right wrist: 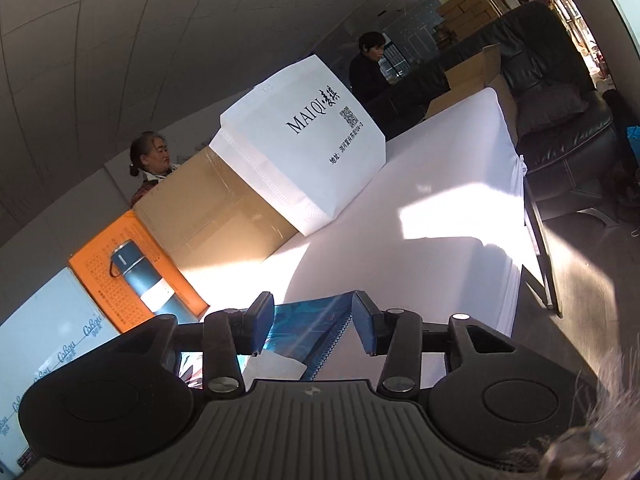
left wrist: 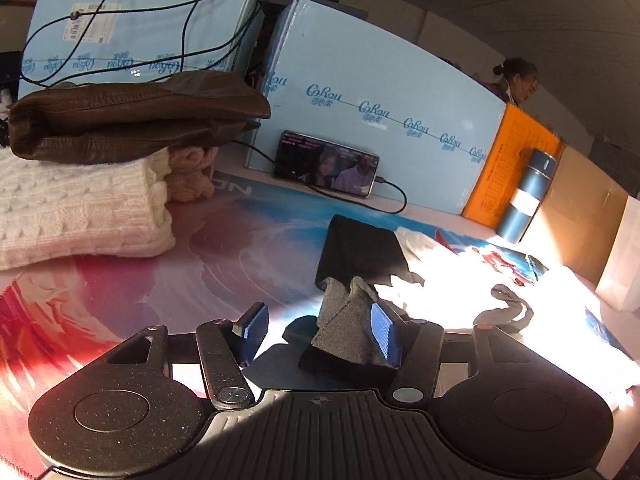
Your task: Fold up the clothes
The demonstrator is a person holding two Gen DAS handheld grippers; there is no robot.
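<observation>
In the left wrist view my left gripper (left wrist: 320, 330) is open, low over a colourful printed mat (left wrist: 168, 280). A folded dark grey sock (left wrist: 348, 332) rests against the inside of its right finger; the left finger is clear of it. A black folded cloth (left wrist: 360, 252) and a white garment (left wrist: 440, 280) lie beyond, with a loose grey sock (left wrist: 508, 308) to the right in sunlight. In the right wrist view my right gripper (right wrist: 314, 322) is open and empty above the mat's blue corner (right wrist: 316, 332) and a white table (right wrist: 420, 220).
A stack of folded clothes stands at the left: a brown leather garment (left wrist: 132, 116) on a cream knit (left wrist: 76, 212) and a pink knit (left wrist: 192, 176). Blue boxes (left wrist: 380, 120), a phone (left wrist: 326, 170), an orange box (left wrist: 516, 168), a blue flask (left wrist: 528, 196), a white bag (right wrist: 304, 152) line the back.
</observation>
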